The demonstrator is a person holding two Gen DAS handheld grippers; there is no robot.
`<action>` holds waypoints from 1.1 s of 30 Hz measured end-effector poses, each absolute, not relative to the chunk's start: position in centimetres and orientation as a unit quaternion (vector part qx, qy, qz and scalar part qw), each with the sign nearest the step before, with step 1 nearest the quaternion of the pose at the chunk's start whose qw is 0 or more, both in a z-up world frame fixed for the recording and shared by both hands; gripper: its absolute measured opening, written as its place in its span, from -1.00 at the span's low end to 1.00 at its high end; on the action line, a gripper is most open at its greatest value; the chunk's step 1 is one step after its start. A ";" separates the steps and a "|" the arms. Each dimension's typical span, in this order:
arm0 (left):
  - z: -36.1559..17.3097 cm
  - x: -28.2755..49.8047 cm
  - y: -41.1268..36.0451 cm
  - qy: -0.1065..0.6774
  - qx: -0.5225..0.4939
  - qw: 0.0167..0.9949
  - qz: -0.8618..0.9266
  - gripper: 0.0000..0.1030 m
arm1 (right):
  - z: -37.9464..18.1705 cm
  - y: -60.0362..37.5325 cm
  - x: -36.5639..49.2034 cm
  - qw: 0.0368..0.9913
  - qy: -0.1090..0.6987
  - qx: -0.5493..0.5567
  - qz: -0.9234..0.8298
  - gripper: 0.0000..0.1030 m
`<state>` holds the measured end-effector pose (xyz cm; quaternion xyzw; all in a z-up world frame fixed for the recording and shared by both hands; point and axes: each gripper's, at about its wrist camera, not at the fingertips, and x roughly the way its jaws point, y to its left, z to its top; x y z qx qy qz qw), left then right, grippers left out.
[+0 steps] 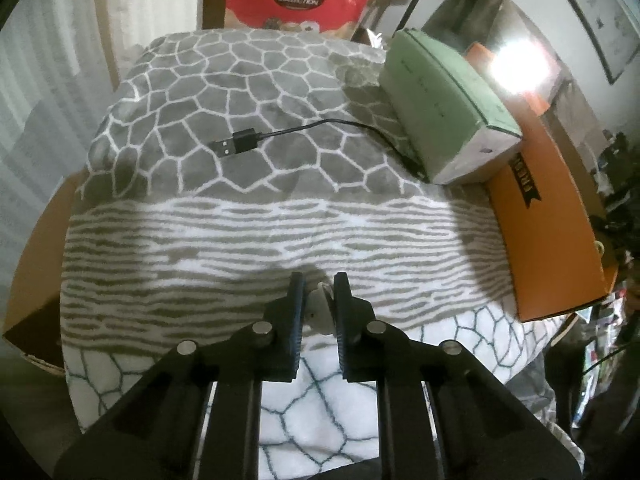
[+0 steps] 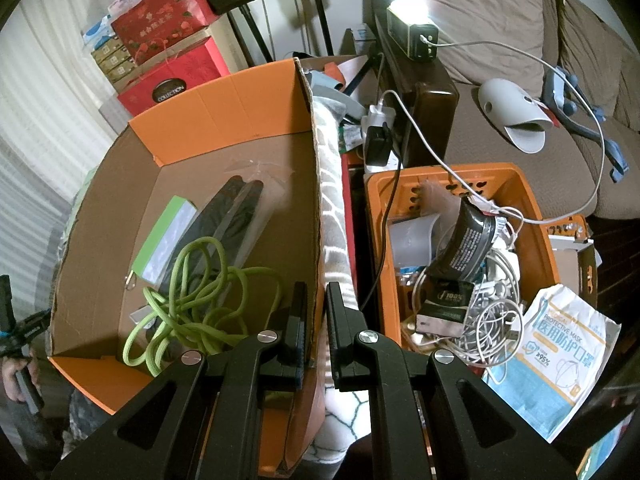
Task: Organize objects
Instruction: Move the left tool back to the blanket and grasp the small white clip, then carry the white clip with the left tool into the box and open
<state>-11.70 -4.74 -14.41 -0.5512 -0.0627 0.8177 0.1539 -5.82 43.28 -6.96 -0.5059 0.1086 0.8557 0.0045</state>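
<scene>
My left gripper point(image 1: 319, 286) is shut on a small white object point(image 1: 319, 307), held just above a grey and white patterned blanket point(image 1: 256, 184). A black USB cable point(image 1: 256, 140) lies on the blanket and runs under a green box point(image 1: 444, 108). My right gripper point(image 2: 316, 300) is shut on the right wall point(image 2: 310, 216) of an orange cardboard box point(image 2: 216, 116). Inside the box lie a coiled green cord point(image 2: 192, 300), a green and white packet point(image 2: 166, 238) and a black item in clear wrap point(image 2: 224, 224).
An orange crate point(image 2: 536, 216) of tangled white cables and a black pouch stands to the right. A mask packet point(image 2: 560, 356) lies beside it. A lamp point(image 2: 412, 28) shines on a dark stand. Red gift bags point(image 2: 172, 80) stand behind; a sofa is at the right.
</scene>
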 end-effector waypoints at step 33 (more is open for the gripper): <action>-3.1 -12.3 8.2 -0.007 -0.455 0.298 0.839 -0.75 | -7.0 42.7 -5.9 0.006 0.103 -0.507 0.856 -0.84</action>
